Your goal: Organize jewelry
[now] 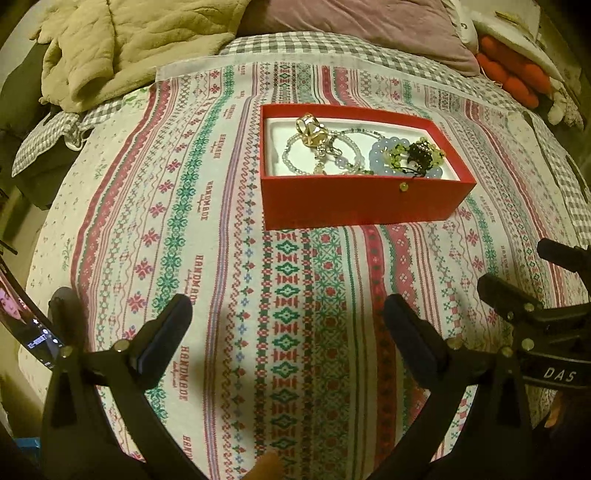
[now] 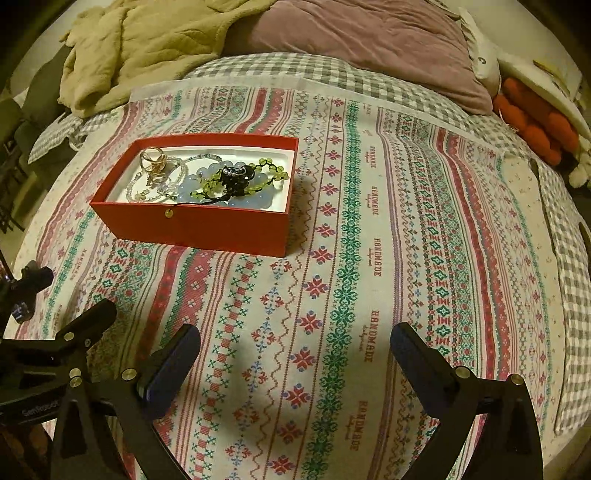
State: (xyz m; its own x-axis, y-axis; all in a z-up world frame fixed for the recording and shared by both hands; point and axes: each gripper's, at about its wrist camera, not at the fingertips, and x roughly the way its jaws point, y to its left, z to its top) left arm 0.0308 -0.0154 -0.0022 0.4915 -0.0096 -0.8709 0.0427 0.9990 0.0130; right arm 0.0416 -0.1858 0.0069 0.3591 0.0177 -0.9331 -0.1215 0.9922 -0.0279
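Observation:
A red jewelry box (image 1: 354, 203) with a white lining sits open on the patterned bedspread; it also shows in the right wrist view (image 2: 207, 229). Inside lie a gold ring (image 1: 310, 129), pale bead bracelets (image 1: 295, 158), a blue bead bracelet (image 1: 376, 155) and a green bead string with a black piece (image 1: 417, 153). The same pieces show in the right wrist view: gold ring (image 2: 153, 158), green string (image 2: 236, 177). My left gripper (image 1: 288, 306) is open and empty, well short of the box. My right gripper (image 2: 295, 343) is open and empty, to the right of and nearer than the box.
A beige blanket (image 1: 122, 48) and a mauve pillow (image 1: 369, 26) lie at the far end of the bed. Orange plush items (image 2: 535, 125) sit at the far right. A phone screen (image 1: 26, 325) shows at the left edge. The right gripper's body (image 1: 535, 321) is beside my left one.

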